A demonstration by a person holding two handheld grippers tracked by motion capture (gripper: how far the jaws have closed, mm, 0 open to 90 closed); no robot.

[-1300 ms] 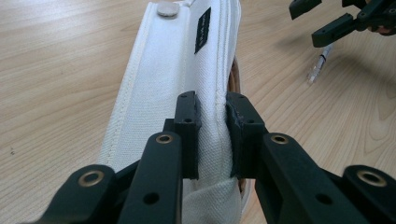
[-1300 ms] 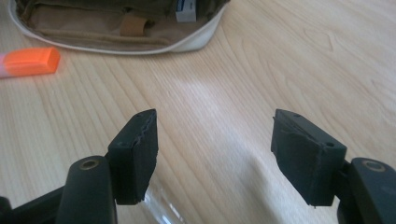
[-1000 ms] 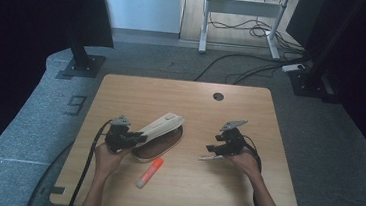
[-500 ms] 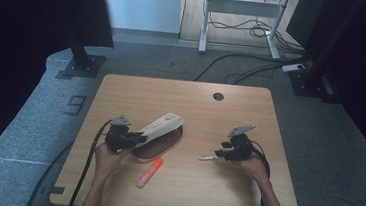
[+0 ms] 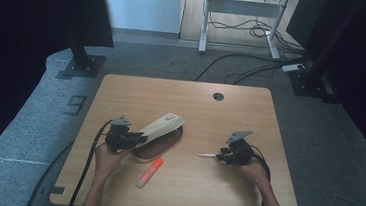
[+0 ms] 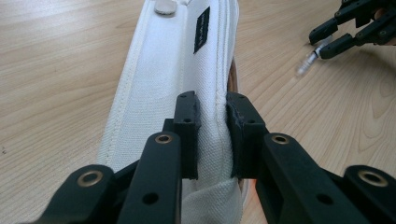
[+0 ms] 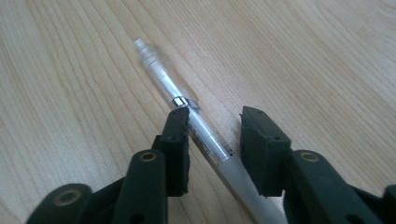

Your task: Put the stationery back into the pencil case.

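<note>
At the worktop's near half: a person works 2 hand-held grippers over a pencil case and a pen.
Pen (image 7: 196, 128): a slim, clear-and-frosted plastic barrel with a metal clip band; it lies flat on the wood, right of centre in the high view (image 5: 207, 156), tip pointing toward the case.
Right gripper (image 7: 215, 140): its fingers (image 7: 177, 140) have just been closing with the pen between them; a gap remains on the far side, so the pads do not yet pinch it.
What changed: a second ago this gripper hovered higher and wider; it has since sunk onto the pen.
Meaning: the pick-up looks a moment from done, and the pen seems bound for the case.
Pencil case (image 6: 182, 70): white woven canvas, stitched seams, a small black label and a pale snap button; long, soft and flat, with a brown lining showing in the high view (image 5: 161, 128).
Left gripper (image 6: 212, 135): fingers clamped together on the flap's edge, lifting it clear of the opening.
Orange marker (image 5: 149, 172): a stubby tube with a pale end, lying apart in front of the case.
Worktop (image 5: 250, 114): light wood grain, rounded corners, 1 cable hole at the back.
</note>
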